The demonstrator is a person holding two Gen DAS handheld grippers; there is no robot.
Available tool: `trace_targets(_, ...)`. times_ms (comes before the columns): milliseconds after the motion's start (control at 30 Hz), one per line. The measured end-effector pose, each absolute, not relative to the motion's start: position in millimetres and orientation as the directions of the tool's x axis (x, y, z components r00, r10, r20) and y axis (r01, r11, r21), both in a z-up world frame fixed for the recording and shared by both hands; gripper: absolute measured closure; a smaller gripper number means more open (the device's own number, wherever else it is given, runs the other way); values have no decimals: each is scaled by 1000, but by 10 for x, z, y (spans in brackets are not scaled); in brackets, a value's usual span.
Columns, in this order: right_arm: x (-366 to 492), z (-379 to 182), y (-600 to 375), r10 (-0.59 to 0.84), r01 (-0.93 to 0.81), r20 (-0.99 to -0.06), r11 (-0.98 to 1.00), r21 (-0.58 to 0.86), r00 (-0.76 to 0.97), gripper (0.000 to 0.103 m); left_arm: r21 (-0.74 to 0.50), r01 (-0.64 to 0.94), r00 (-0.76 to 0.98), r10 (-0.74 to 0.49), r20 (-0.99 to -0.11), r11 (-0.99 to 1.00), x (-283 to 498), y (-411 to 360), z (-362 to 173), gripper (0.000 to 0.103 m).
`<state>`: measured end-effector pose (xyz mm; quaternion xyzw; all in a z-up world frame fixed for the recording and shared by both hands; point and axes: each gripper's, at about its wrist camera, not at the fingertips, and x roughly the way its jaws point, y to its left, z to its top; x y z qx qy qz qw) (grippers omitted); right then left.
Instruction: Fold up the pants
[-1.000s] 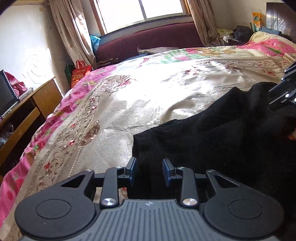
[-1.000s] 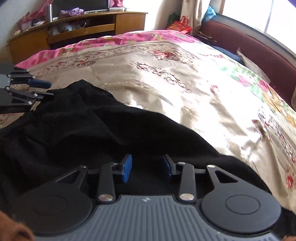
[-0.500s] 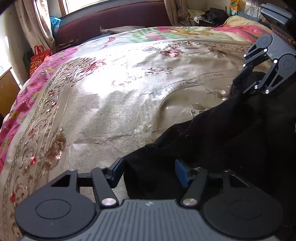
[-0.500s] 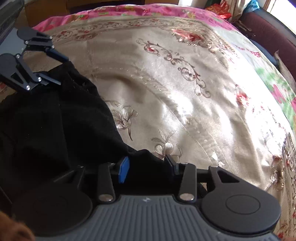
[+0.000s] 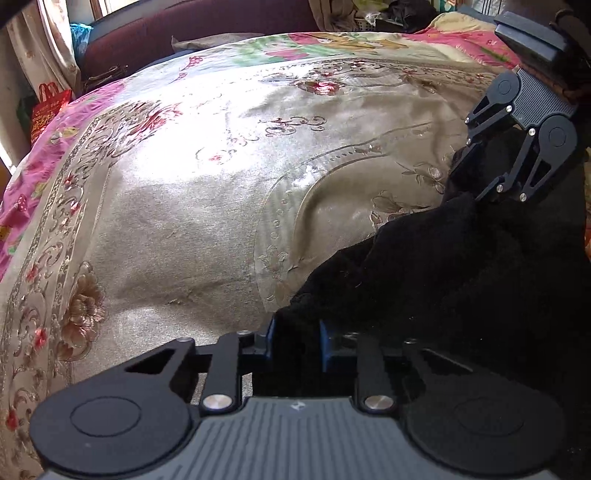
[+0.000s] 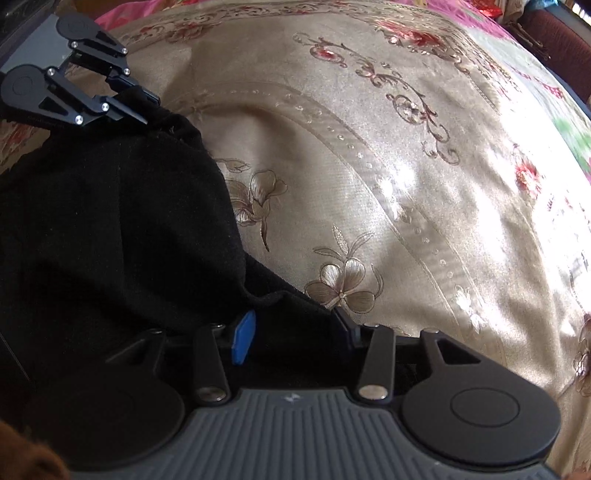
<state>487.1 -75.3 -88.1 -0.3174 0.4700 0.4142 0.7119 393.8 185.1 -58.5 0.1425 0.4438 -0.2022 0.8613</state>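
Black pants (image 5: 461,277) lie bunched on a gold floral bedspread (image 5: 184,221). My left gripper (image 5: 297,339) points down at their near corner. Its jaws are closing, and black cloth fills the gap between the blue pads. At the far right, my right gripper (image 5: 465,177) pinches another edge of the pants. In the right wrist view, my right gripper (image 6: 295,332) is shut on a thick fold of the pants (image 6: 110,221), with the blue pad pressed into the cloth. My left gripper (image 6: 144,107) shows at the upper left, gripping the pants' far corner.
The bedspread (image 6: 406,184) spreads wide and flat beyond the pants, with a pink border on the left. A maroon sofa back (image 5: 184,33) and a curtain (image 5: 55,40) stand behind the bed. A red bag (image 5: 46,110) sits beside it.
My left jaws spread wide around the pants' corner, then closed on it. Both grippers tipped downward and moved over the bed, and the right one kept its hold.
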Motion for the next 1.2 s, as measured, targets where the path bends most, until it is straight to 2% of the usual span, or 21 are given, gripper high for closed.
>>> trace_targets(33,4847,-888,-730,284,-885,-933,461,-67,219,78,68,472,527,-220,-821,879,3931,1839,-576,74)
trace_targets(100,4785,-834,-681,275,-884,-936,461,-72,220,101,81,466,541,-211,-814,881,3905,1833,-531,75)
trace_targets(333,4408,-199,-923,329,-842,-883,524,-125,336,103,52,434,624,-258,-737,899,3469,1915,-44,79)
trace_targets(500,3664,283,-1066,388,-880,-875,467,-83,288,103,-58,448,648,-368,-667,892,2796,1923,359,80)
trace_targets(567,3438,287,-1073,365,-894,-881,430,-126,300,103,-60,462,640,-379,-668,885,2497,1848,406,81)
trace_targets(633,3428,199,-1019,332,-889,-874,410,-206,356,96,-55,474,618,-376,-690,879,2367,1774,378,81)
trace_targets(667,3487,112,-976,307,-882,-864,387,-270,399,85,-55,479,609,-377,-698,876,2339,1748,366,81)
trace_targets(700,3534,39,-951,295,-865,-839,366,-343,457,65,-56,482,604,-378,-702,875,2304,1723,359,81)
trace_targets(733,3577,-7,-930,289,-849,-818,358,-389,497,58,-57,485,603,-381,-701,873,2281,1708,362,81)
trace_targets(933,3780,-272,-764,237,-874,-841,138,-467,486,58,-66,524,594,-421,-686,849,1976,1620,448,81)
trace_targets(1000,3841,-334,-724,223,-895,-867,90,-437,446,57,-75,532,587,-430,-686,844,1905,1606,460,81)
trace_targets(1100,3888,-567,-665,131,-929,-922,-12,-370,365,52,-66,541,582,-430,-690,838,1826,1594,460,81)
trace_targets(1200,3906,-678,-649,114,-949,-943,-10,-315,312,52,-83,526,580,-428,-693,847,1776,1633,436,81)
